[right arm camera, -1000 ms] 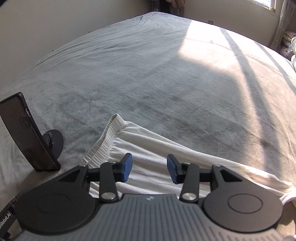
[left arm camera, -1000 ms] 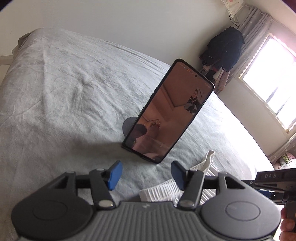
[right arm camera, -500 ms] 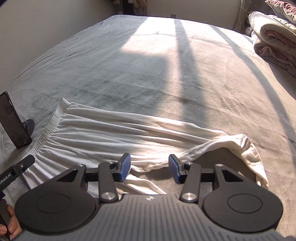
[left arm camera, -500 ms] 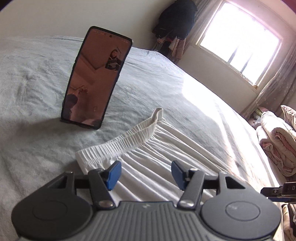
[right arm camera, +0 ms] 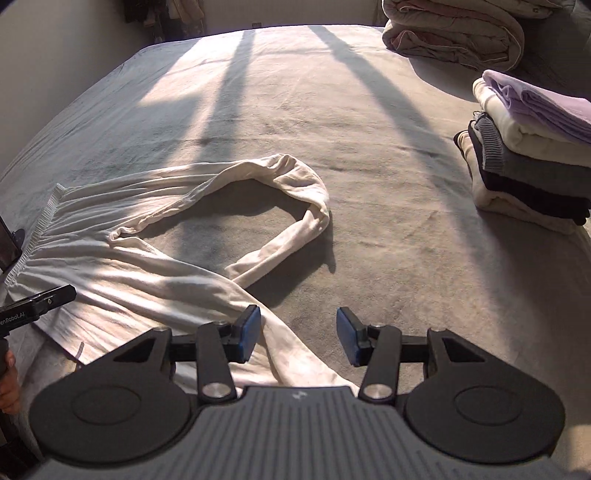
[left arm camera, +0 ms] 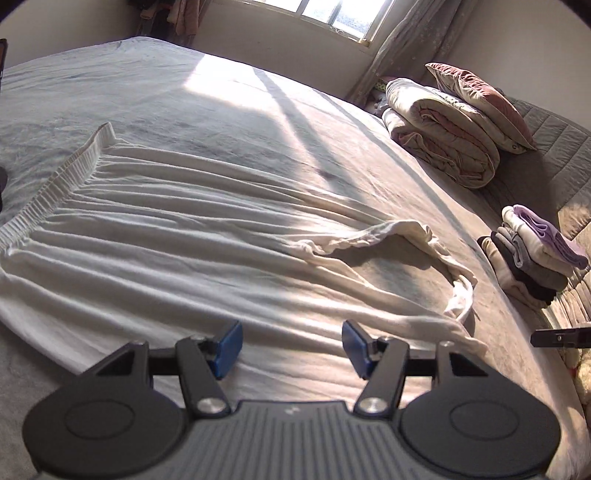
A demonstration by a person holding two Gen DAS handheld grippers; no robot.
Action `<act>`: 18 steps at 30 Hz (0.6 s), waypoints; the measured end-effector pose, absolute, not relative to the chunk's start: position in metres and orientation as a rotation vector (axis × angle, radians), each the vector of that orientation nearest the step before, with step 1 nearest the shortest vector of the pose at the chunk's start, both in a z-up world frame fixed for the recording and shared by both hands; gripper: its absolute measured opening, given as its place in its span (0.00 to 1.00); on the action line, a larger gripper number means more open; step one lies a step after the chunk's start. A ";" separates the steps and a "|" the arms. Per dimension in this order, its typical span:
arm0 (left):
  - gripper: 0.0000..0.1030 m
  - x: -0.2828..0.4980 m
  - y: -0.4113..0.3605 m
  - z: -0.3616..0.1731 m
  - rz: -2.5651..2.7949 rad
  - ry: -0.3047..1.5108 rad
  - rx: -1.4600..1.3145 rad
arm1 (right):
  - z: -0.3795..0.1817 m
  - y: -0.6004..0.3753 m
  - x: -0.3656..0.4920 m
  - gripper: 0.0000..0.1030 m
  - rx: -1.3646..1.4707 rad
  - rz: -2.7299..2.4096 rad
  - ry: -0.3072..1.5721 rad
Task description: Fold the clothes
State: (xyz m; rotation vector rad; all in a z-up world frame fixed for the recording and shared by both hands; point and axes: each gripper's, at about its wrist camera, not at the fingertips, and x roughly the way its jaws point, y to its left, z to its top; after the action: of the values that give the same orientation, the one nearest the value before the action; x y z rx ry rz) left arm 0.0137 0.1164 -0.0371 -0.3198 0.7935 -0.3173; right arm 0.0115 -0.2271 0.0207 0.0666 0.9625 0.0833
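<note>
White cotton trousers with a ribbed elastic waistband (left arm camera: 207, 236) lie spread on the grey plush bedspread (left arm camera: 184, 99), filling the left and centre of the left wrist view. Waistband runs along the left edge there; one leg curls round into a loop at centre right, bare bedspread inside the loop.

Left gripper (left arm camera: 291, 345), black frame with blue pads: jaws stand wide, nothing between them, white cloth lying beneath and beyond the pads. Whether the tips touch the cloth, cannot tell.

Right gripper (right arm camera: 297, 339): jaws moderately wide, empty. The left pad sits over the lower trouser leg; the right pad over bare bedspread.

Only the left wrist view shows: the sunlit window with pale curtain (left arm camera: 340, 18) at top centre, a dusty-pink pillow (left arm camera: 480, 99) on a rolled beige quilt (left arm camera: 439, 136) at upper right.

Only the right wrist view shows: the looped leg (right arm camera: 258, 206) whole, its cuff end crossing back towards the other leg at mid-frame; a hand (right arm camera: 7, 384) at the lower left edge.

Both views: a stack of folded clothes, lilac on top over cream, grey and black (right arm camera: 532, 147), right side, well apart from the trousers. Window-bar shadows stripe the bedspread. A dark object at the far left edge, cut off, sits just beside the waistband.
</note>
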 end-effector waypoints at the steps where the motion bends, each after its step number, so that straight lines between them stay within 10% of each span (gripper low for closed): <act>1: 0.59 0.014 0.109 -0.037 -0.361 0.811 -0.328 | 0.020 -0.237 0.004 0.49 0.070 0.074 0.971; 14: 0.57 -0.001 0.006 -0.043 -0.839 0.901 -0.263 | -0.008 -0.298 -0.078 0.48 0.083 0.080 1.034; 18: 0.57 -0.009 -0.013 -0.043 -0.902 0.877 -0.201 | -0.025 -0.309 -0.079 0.18 0.101 0.066 1.043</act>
State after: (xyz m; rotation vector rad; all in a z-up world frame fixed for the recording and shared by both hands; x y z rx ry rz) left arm -0.0091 -0.0135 -0.0427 -0.2008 0.8775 -0.9022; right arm -0.0790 -0.3086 -0.0251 0.1010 1.0425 0.0664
